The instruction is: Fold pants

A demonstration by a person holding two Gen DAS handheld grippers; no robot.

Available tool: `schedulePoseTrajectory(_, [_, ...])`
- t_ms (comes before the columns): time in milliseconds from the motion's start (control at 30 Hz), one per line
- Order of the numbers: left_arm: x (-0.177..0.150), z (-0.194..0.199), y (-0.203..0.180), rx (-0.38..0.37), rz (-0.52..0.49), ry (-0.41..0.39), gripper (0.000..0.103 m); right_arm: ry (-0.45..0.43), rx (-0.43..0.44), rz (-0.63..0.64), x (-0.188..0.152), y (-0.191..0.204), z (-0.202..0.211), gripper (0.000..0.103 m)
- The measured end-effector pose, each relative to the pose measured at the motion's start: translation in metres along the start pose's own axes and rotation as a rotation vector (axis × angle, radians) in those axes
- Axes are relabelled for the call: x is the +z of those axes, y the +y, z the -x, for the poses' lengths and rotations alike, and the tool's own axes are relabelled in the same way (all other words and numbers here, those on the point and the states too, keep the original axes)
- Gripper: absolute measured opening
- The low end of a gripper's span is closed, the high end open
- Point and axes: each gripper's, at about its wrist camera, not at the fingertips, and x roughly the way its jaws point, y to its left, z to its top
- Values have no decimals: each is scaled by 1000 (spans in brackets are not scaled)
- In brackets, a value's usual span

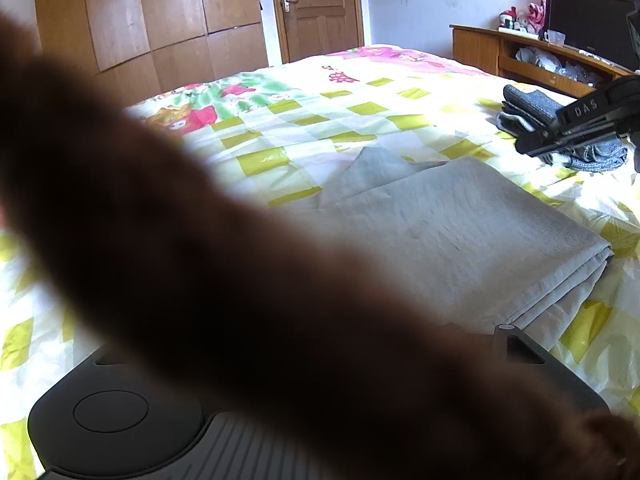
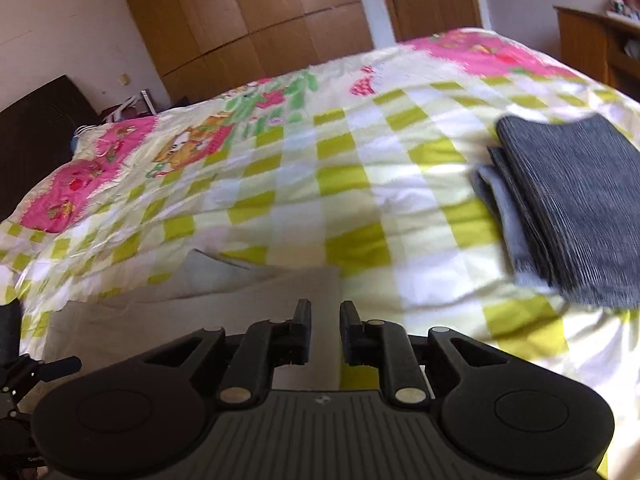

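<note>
A broad stretch of checked bedspread [image 2: 320,168] lies open ahead of the right gripper [image 2: 325,320], whose jaws stand slightly parted with only a narrow gap between them. The folded light grey pants [image 1: 460,232] occupy the near part of the bed, just beyond the left gripper's body. To the right, a stack of dark grey folded clothes [image 2: 572,208] takes up that side of the bed, with a strip of bare bedspread between it and the pants. A blurred brown shape [image 1: 200,260], too close to identify, blocks most of the left wrist view. A wooden headboard shelf [image 1: 532,56] bounds the bed's far right edge.
</note>
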Motion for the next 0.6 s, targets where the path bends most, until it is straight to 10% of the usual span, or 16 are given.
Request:
schedulePoseTrajectory(367, [16,-3,6,-51,26,-37,76,181,232,471,32,90,-116,50])
schedulePoseTrajectory(467, [17,-7,8,-62,25,-40,76,202,243,485,35,91,-119,20])
schedulePoseTrajectory(600, [21,-11,10,-65,20,-54,77,207,281,448,43,95,-110,19])
